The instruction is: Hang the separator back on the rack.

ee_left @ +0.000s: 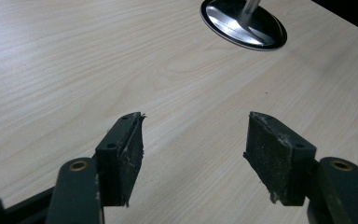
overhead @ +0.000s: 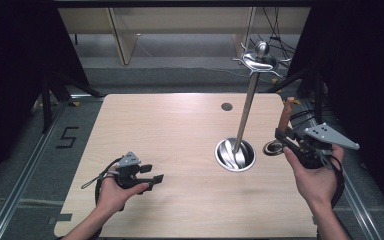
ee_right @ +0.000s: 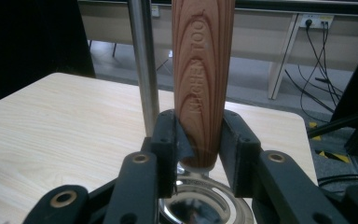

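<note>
At table's right edge | right tool (ee_right: 200, 140) clamps wooden handle (ee_right: 202, 70), upright | left tool (ee_left: 193, 144) wide open, empty

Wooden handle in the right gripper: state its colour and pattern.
Reddish-brown handle with darker wood-grain stripes, clearest in the right gripper view.

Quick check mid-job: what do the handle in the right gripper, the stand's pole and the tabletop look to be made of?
Handle: wood or a wood-look finish, with reddish-brown grain bands and embossed lettering, matte. Pole: polished metal, probably steel, judging by its silver sheen and long highlights; the round base mirrors light likewise. Tabletop: pale wood-grain surface, smooth and uniform, likely laminate, though that is uncertain.
</note>
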`<action>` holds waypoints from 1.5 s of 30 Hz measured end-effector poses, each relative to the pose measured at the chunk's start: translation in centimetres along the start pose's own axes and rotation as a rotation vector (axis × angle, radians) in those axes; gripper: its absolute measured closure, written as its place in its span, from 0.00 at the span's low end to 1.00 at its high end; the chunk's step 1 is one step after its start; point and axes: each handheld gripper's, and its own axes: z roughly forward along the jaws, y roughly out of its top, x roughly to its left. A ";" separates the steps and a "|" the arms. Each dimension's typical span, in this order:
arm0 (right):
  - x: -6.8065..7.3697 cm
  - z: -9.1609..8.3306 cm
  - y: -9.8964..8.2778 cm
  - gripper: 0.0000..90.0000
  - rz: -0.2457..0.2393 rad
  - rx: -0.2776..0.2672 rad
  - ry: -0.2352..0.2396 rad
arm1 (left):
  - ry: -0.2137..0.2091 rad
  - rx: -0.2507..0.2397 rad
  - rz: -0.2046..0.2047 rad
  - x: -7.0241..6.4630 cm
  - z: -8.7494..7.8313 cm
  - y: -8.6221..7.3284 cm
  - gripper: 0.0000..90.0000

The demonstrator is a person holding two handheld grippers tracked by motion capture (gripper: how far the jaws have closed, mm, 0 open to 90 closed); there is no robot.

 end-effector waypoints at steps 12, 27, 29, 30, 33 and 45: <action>0.4 0.2 1.3 0.78 -0.003 0.004 0.000 | -0.002 -0.001 -0.001 0.0 0.0 0.0 0.40; 0.5 0.2 2.5 0.78 0.005 -0.028 0.002 | -0.001 -0.007 -0.008 0.0 0.0 0.0 0.40; 0.6 0.2 2.7 0.78 0.006 -0.025 0.000 | -0.001 -0.007 -0.008 0.0 0.0 0.0 0.40; 0.6 0.2 2.7 0.78 0.005 -0.029 0.001 | -0.001 -0.007 -0.008 0.0 0.0 0.0 0.40; 0.7 0.2 2.8 0.78 -0.001 -0.042 0.003 | -0.002 -0.008 -0.008 0.0 0.0 0.0 0.40; 1.0 0.3 3.4 0.78 -0.005 -0.067 0.009 | -0.001 -0.008 -0.008 0.1 0.0 0.0 0.40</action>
